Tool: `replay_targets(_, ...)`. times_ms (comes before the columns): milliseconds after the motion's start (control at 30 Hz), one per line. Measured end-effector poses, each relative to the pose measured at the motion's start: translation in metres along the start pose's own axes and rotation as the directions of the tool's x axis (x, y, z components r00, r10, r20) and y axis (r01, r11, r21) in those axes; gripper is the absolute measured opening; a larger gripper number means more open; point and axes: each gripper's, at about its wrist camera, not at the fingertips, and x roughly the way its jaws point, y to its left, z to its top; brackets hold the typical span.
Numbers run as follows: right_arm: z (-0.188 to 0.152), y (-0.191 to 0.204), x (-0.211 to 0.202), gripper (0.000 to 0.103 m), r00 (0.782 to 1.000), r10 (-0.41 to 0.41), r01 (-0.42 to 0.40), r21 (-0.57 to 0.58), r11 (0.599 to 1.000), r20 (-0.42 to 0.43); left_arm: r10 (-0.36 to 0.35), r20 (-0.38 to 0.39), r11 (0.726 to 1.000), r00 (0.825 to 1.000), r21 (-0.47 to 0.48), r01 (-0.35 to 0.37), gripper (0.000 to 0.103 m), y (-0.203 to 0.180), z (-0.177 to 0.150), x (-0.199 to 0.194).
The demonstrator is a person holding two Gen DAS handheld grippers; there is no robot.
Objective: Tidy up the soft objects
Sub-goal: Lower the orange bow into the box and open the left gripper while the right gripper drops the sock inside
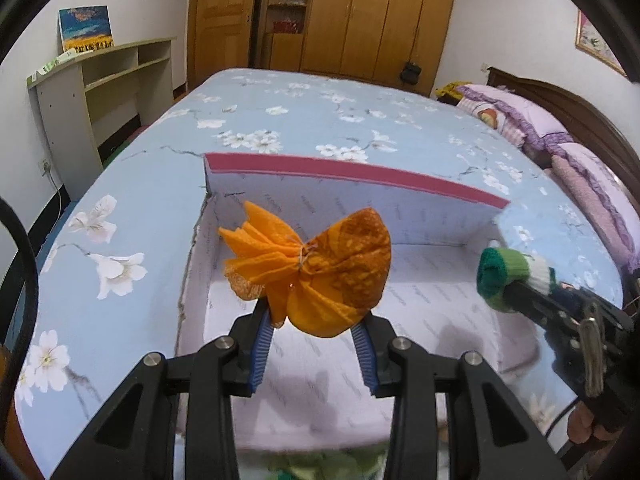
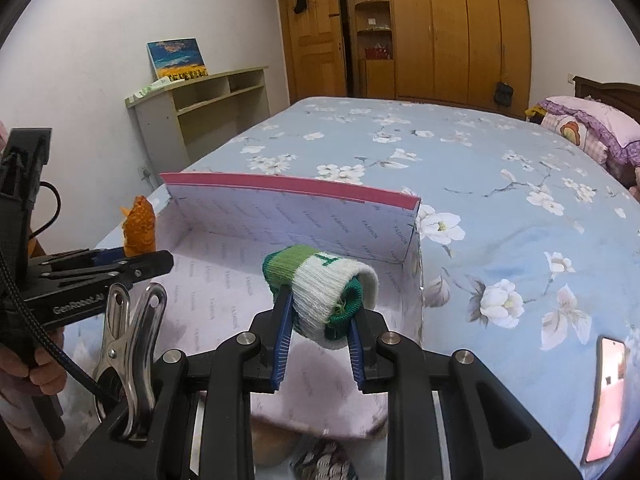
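In the left wrist view an orange cloth bundle (image 1: 316,272) is clamped between the blue-padded fingers (image 1: 262,350) of the left gripper (image 1: 316,330), while the right wrist view shows what that view gives only from the side — a rolled green-and-white knit sock (image 2: 320,292) pinched by the right gripper (image 2: 318,316), with a metal clip (image 2: 128,344) and a phone (image 2: 606,396) seen nowhere else. Both bundles are held above an open lilac box (image 1: 432,304) with a pink-edged raised lid, its visible floor bare. The box is set on a blue floral bed (image 1: 304,116) — beyond are pillows (image 1: 516,116), a shelf unit (image 1: 100,92) and a wooden wardrobe (image 1: 380,16).
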Motion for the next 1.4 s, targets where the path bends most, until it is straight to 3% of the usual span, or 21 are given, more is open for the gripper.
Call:
replay_targets(400,-0.001,-0.014,0.042,0.026,0.998,-0.026,0.026,-0.001,1.0,-0.051,0.037,-0.076,0.999,0.996,-0.012,-0.038,0.039,0.0,0.002,0.052)
replay_targets(667,-0.002,-0.017,0.053,0.026,0.996,-0.047,0.048,0.008,0.999,-0.071,0.062,-0.091,0.998,0.994,-0.019,-0.064,0.039,0.0,0.006,0.062)
replay_targets(900,-0.003,-0.02,0.056,0.029,0.996,-0.043,0.045,0.025,0.999,-0.081,0.063,-0.101,0.997,0.993,-0.027,-0.066,0.055,-0.004,0.007,0.063)
replay_targets(1133,-0.003,-0.018,0.051,0.047,0.996,-0.058,0.058,0.003,0.998,-0.061,0.065,-0.089,0.998,0.994,-0.004,-0.065,0.06,-0.005,0.006,0.055)
replay_targets(1400,-0.003,-0.019,0.045,0.053,0.998,-0.025,0.025,0.001,1.0,-0.057,0.036,-0.098,0.999,0.995,-0.002,-0.037,0.061,-0.002,0.007,0.043)
